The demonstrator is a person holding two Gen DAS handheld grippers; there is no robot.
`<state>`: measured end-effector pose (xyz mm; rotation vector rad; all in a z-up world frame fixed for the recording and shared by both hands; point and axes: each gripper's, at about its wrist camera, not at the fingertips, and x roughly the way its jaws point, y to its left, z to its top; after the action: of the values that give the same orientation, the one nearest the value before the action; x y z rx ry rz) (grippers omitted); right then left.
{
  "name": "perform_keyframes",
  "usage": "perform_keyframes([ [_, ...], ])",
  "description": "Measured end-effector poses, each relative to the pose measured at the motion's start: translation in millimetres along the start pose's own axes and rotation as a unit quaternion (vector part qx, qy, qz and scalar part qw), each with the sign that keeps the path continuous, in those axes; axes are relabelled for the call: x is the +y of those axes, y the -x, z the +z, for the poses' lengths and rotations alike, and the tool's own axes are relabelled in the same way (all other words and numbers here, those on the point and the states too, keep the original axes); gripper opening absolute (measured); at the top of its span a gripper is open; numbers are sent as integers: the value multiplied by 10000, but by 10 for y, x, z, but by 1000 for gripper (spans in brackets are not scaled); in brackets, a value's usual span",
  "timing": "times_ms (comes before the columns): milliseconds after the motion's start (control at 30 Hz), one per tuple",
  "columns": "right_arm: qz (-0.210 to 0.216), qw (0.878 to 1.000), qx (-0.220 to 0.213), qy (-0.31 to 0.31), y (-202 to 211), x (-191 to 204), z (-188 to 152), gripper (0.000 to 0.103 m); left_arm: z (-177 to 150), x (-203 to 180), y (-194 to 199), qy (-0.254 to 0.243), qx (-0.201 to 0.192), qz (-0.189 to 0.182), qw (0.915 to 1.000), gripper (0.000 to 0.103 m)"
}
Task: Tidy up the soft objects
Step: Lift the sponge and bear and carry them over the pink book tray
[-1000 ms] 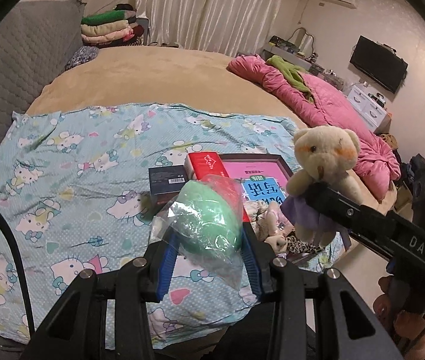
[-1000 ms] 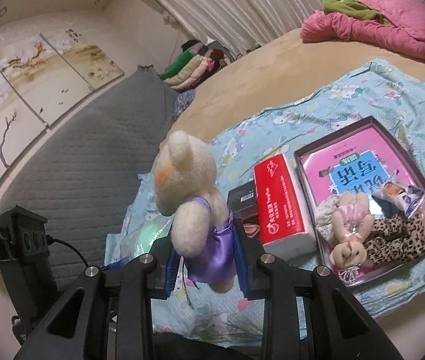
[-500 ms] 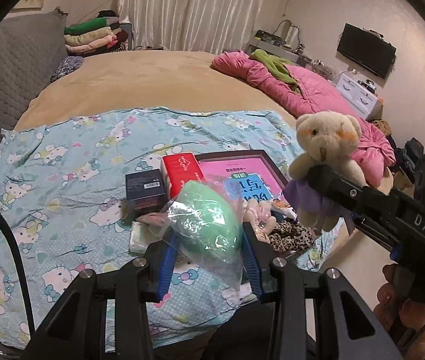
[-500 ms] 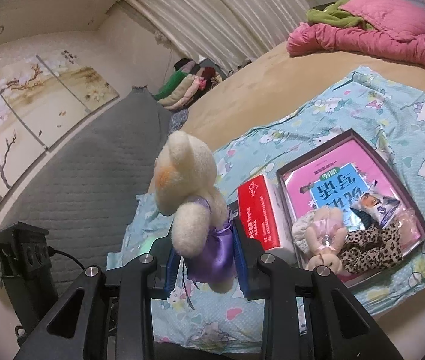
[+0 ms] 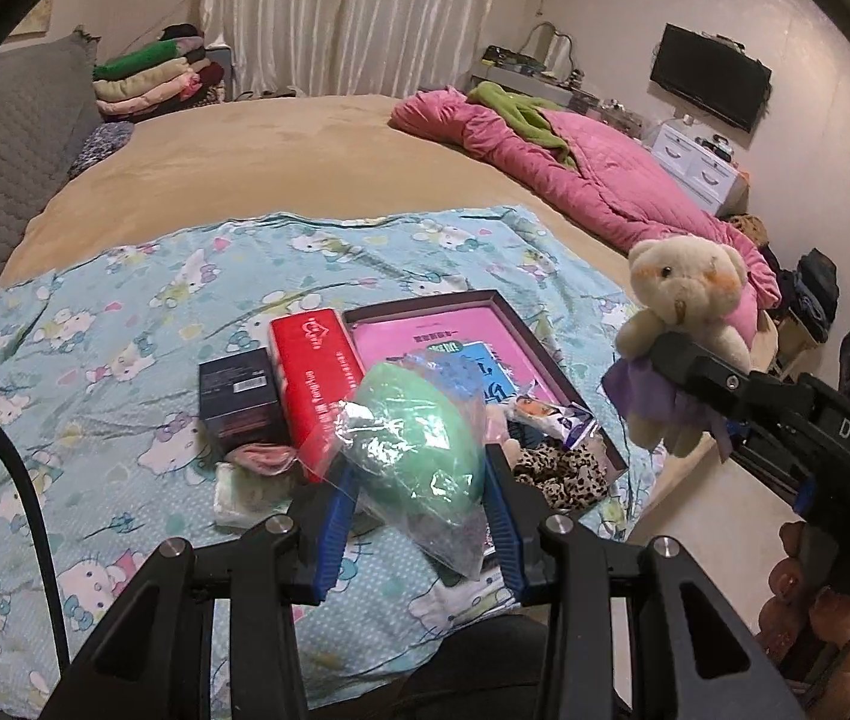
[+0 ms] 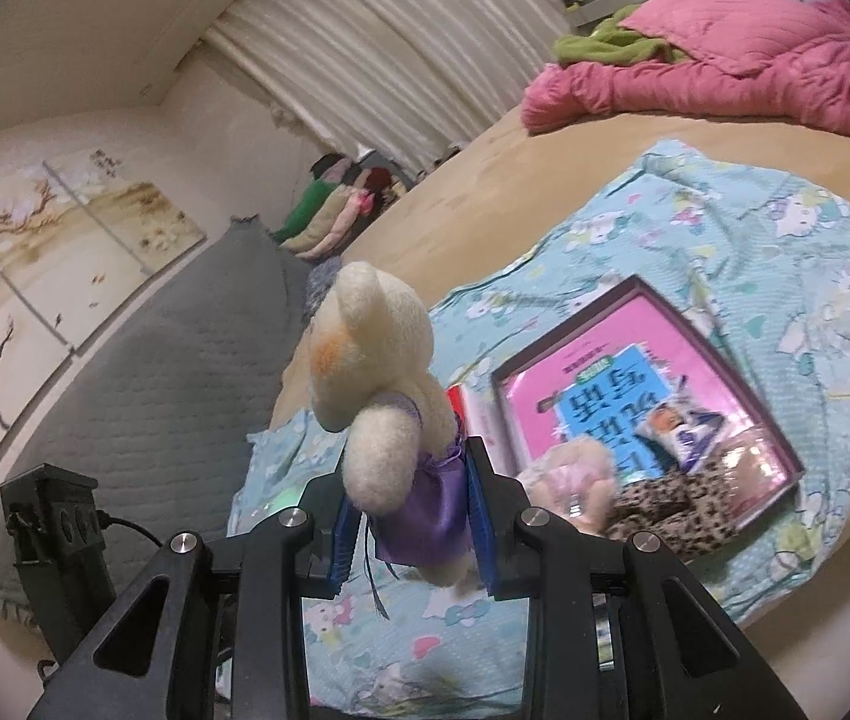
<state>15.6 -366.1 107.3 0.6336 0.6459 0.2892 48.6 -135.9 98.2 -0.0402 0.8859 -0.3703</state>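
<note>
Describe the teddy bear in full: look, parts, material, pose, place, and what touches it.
The teddy bear is small, of cream plush, with rounded ears, dark eyes and orange cheek patches, and wears a shiny purple skirt with loose threads. It sits upright in the right gripper, whose blue pads clamp its skirted waist from both sides. It is held in the air above the edge of the cartoon-cat sheet, touching nothing else.

Patterned sheet (image 5: 125, 312) spread on near part of bed (image 5: 257, 156). On the sheet: shallow tray (image 5: 535, 348), tissue pack (image 5: 314, 372) just left of it, small box (image 5: 239, 396) left of the pack. Inside the tray, a book (image 5: 425, 342) with a leopard-print item (image 5: 562, 468) at near end. Quilt (image 5: 592, 180) lies behind right; folded clothes (image 5: 149, 78) stacked far left.
</note>
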Motion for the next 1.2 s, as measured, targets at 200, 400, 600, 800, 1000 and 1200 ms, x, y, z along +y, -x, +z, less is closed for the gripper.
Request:
perform_keyframes([
  [200, -270, 9995, -65, -147, 22, -260, 47, 32, -5, -130, -315, -169, 231, -128, 9995, 41],
  [400, -377, 9987, -10, -331, -46, -476, 44, 32, -99, -263, -647, -283, 558, -225, 9978, 41],
  [600, -507, 9974, 103, -495, -138, -695, 15, 32, -232, -436, -921, -414, 864, -393, 9946, 41],
  [800, -670, 9960, 177, -570, -196, -870, -3, 32, -324, -653, -1156, -563, 1073, -625, 9907, 41],
  [1000, -929, 9935, 129, -647, -174, -1048, 16, 32, -315, -845, -1348, -685, 1211, -762, 9873, 41],
  [1200, -1222, 9895, 99, -760, -137, -1262, 38, 32, -268, -996, -1528, -797, 1253, -873, 9851, 41],
])
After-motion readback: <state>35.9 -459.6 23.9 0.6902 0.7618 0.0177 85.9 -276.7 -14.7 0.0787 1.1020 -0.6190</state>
